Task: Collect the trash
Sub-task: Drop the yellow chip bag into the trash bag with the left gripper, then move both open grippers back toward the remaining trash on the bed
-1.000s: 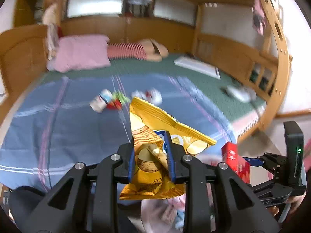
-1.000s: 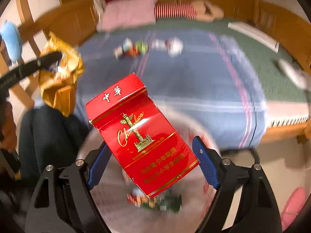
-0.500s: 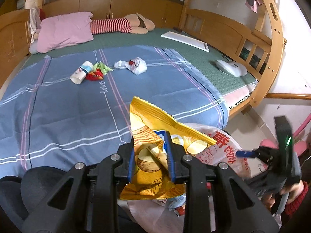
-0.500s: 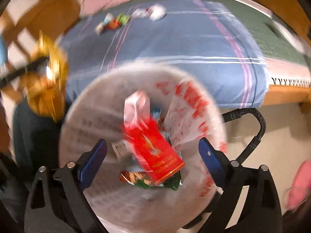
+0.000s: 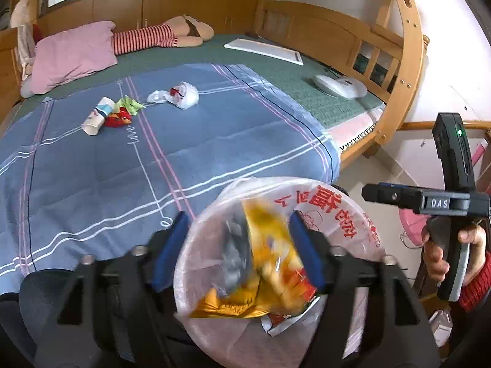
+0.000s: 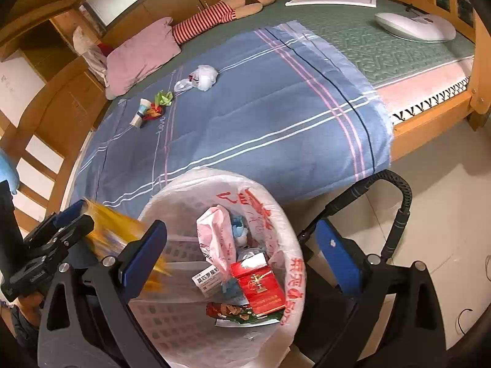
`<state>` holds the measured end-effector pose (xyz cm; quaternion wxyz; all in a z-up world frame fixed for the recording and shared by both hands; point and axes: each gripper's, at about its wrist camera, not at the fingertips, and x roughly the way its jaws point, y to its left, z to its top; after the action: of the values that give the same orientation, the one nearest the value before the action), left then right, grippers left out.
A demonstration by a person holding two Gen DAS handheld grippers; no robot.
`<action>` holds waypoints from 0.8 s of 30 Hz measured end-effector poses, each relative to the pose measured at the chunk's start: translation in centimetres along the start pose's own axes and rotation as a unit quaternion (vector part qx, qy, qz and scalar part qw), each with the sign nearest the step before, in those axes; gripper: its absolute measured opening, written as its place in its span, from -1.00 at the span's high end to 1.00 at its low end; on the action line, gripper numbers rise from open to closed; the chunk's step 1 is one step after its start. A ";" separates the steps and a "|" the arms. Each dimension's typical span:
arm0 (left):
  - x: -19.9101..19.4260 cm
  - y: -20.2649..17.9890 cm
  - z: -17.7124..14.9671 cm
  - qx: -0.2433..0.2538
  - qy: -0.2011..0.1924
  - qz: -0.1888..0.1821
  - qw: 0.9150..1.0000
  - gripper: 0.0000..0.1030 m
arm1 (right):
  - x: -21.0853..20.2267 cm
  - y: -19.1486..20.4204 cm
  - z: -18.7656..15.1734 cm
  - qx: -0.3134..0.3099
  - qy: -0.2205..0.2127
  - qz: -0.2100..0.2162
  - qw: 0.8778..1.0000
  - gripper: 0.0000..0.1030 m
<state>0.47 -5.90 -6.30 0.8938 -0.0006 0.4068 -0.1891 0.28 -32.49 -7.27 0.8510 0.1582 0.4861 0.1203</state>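
The left tongs [image 5: 237, 245] have just been opening above the lined waste bin [image 5: 343, 211]. A second ago the yellow snack bag [image 5: 270, 263] was clamped between them; now it is seen blurred in the gap between the spread blue pads [image 5: 172, 248], apparently free of them and dropping into the bin. The right tongs [image 6: 239, 254] have also just been opening and now stand wide apart with nothing between them. The red cigarette pack [image 6: 260, 285], which was held in them a second ago, now lies inside the bin on top of other rubbish. Both pieces can therefore be judged delivered, or very nearly so in the case of the bag.

More trash is left on the blue blanket [image 5: 92, 184] of the bed, well away from the bin towards the far left: a paper cup [image 5: 96, 116] on its side, green and red wrappers [image 5: 124, 113] touching it, and to their right a crumpled white plastic bag [image 5: 181, 95]. These are judged to be what remains to be collected.

Between the bin and that trash only open blanket is seen, so nothing appears to block a reach. A pink pillow [image 5: 70, 55] and a striped plush toy [image 5: 159, 35] lie farther back, and a white device [image 5: 339, 86] rests on the green mat at the far right; none of these looks like rubbish.
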 end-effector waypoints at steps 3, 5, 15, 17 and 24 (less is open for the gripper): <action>0.1 0.8 0.0 -0.020 0.003 0.004 1.000 -0.55 | 0.3 0.3 0.0 -0.002 0.001 0.002 1.000 -0.85; 0.2 1.6 0.0 -0.039 0.004 0.011 0.999 -0.61 | 0.6 0.6 0.0 -0.004 0.002 0.005 1.000 -0.86; 1.9 11.5 3.5 -0.114 -0.058 0.213 0.969 -0.64 | 3.8 4.9 4.0 -0.050 -0.002 0.000 0.999 -0.85; 1.6 13.0 4.4 -0.107 -0.074 0.272 0.954 -0.70 | 5.1 6.3 5.8 -0.054 -0.007 0.007 0.998 -0.85; 0.0 20.8 3.4 -0.282 -0.112 0.300 0.904 -0.89 | 13.1 13.7 13.1 -0.062 -0.006 0.040 0.997 -0.85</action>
<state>9.91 12.86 -7.28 0.9104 -0.1523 0.3209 0.2120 17.45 -17.15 -6.05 0.8564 0.1255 0.4663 0.1828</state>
